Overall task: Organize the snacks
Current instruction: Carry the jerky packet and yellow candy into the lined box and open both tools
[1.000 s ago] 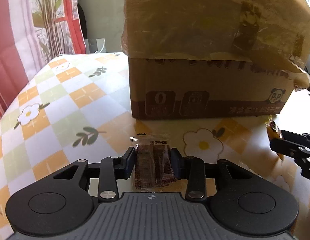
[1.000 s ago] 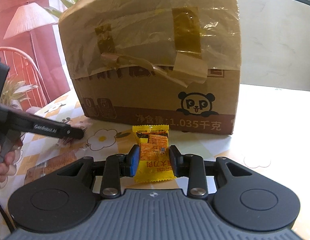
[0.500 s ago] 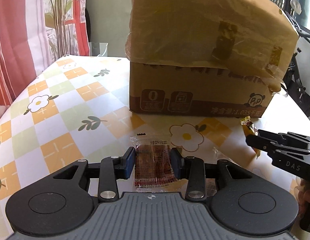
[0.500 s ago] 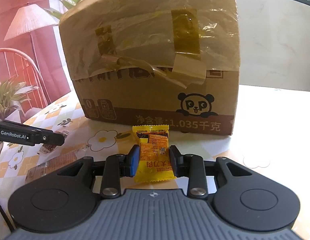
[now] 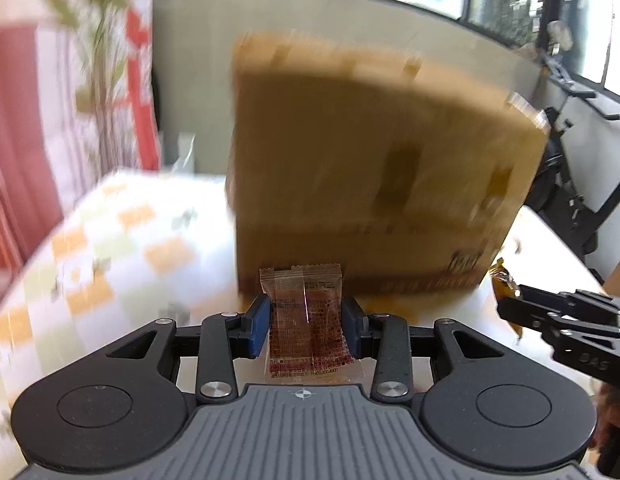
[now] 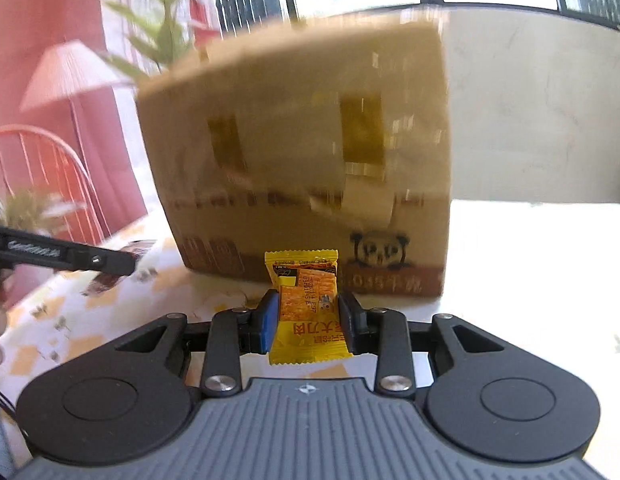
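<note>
My left gripper [image 5: 305, 320] is shut on a clear packet with a dark red snack [image 5: 307, 332], held above the table. My right gripper [image 6: 307, 316] is shut on a yellow snack packet [image 6: 305, 308]. A large taped cardboard box [image 5: 374, 184] stands on the table straight ahead of both; it also shows in the right wrist view [image 6: 305, 168], with a panda print low on its face. The right gripper shows at the right edge of the left wrist view [image 5: 510, 304], the left gripper at the left of the right wrist view [image 6: 125, 262]. Both views are blurred.
The table [image 5: 109, 240] has a checked orange, green and white flower cloth. A red-and-white curtain [image 5: 69, 100] hangs at the left. An exercise bike [image 5: 582, 184] stands beyond the box at the right. A red chair [image 6: 41, 176] and lamp [image 6: 65, 76] stand at the left.
Both grippers have risen and tilted up with their packets still held; the box now looks lower and farther, and its top edge and the windows behind show.
</note>
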Demonstrator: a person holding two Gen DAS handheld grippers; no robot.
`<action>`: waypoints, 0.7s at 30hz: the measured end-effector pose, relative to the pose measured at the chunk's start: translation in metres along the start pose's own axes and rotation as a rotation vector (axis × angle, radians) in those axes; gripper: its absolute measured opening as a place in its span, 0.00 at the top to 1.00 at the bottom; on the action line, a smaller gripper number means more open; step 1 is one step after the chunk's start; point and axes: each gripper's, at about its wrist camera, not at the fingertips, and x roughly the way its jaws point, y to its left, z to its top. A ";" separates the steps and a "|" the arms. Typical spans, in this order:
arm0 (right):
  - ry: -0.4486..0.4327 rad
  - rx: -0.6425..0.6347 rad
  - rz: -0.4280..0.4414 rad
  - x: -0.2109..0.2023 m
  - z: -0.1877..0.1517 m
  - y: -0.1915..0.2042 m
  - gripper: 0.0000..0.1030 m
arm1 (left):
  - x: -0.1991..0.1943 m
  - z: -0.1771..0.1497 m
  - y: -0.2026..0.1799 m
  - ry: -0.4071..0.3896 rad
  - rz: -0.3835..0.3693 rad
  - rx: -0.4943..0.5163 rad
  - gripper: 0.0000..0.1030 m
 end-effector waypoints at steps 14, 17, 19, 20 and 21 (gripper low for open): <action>-0.165 -0.115 -0.031 0.012 0.158 0.005 0.67 | 0.003 0.138 -0.036 -0.232 -0.118 0.087 0.60; -0.099 -0.063 -0.080 0.042 0.173 -0.008 0.67 | 0.029 0.156 -0.040 -0.190 -0.116 0.062 0.60; -0.073 -0.055 -0.095 0.054 0.177 -0.012 0.67 | 0.047 0.163 -0.043 -0.167 -0.098 0.060 0.60; -0.059 -0.059 -0.099 0.060 0.178 -0.013 0.67 | 0.054 0.165 -0.043 -0.155 -0.089 0.062 0.60; -0.045 -0.061 -0.103 0.064 0.178 -0.013 0.67 | 0.061 0.167 -0.044 -0.144 -0.081 0.063 0.60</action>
